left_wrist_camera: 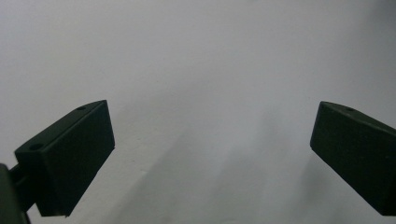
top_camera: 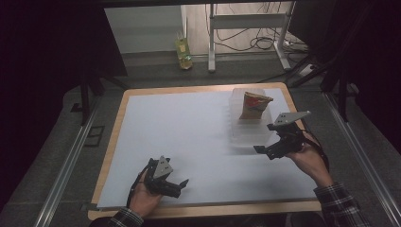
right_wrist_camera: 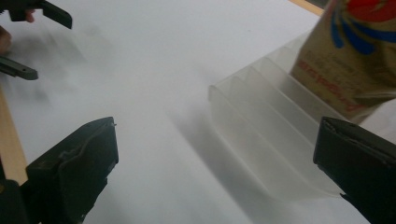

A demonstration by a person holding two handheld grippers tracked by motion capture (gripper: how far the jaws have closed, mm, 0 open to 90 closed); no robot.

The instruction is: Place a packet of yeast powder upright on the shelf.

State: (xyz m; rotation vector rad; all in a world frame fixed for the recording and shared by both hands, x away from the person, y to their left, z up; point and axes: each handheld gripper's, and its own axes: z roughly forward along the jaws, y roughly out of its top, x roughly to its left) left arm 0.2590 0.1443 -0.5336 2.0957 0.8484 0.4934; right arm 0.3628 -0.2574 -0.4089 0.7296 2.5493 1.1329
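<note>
A clear plastic rack with several ribbed slots lies on the white table top at the right. A tan snack bag with red and blue print stands upright in its far slots; the right gripper view has the rack and the bag at right. My right gripper hovers open just off the rack's near right corner, nothing between its jaws. My left gripper rests open near the front edge, jaws wide over bare white surface.
The white sheet sits on a wooden board with edges showing left and front. Beyond the table stand a bottle on the floor, metal frame legs and cables. The other gripper appears at the upper left of the right gripper view.
</note>
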